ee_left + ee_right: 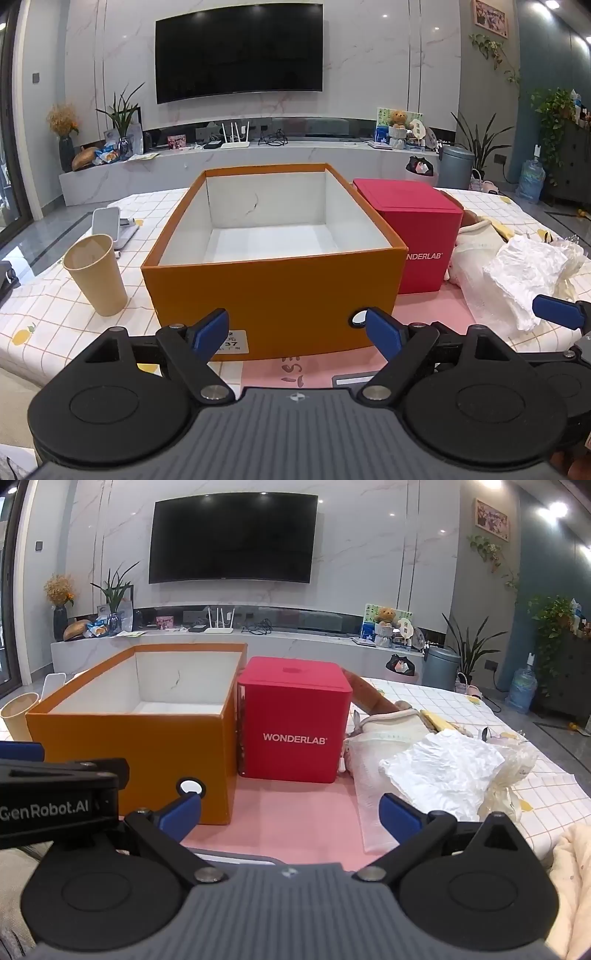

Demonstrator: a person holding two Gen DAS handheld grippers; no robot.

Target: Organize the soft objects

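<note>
An open orange box (273,291) (147,764) with a white, empty inside stands on the table, a red cube box (413,236) (295,716) right beside it. To the right lies a heap of soft things: a crumpled white cloth (524,273) (443,764) on top of cream and white fabric pieces (384,731). My left gripper (295,332) is open in front of the orange box, nothing between its fingers. My right gripper (291,808) is open over the pink mat (295,812), just short of the cloth heap, holding nothing.
A paper cup (96,273) stands left of the orange box, a white device (107,225) behind it. The table wears a checked cloth (44,317). A cream fabric (572,882) shows at the right wrist view's lower right edge. A TV wall and low shelf lie beyond.
</note>
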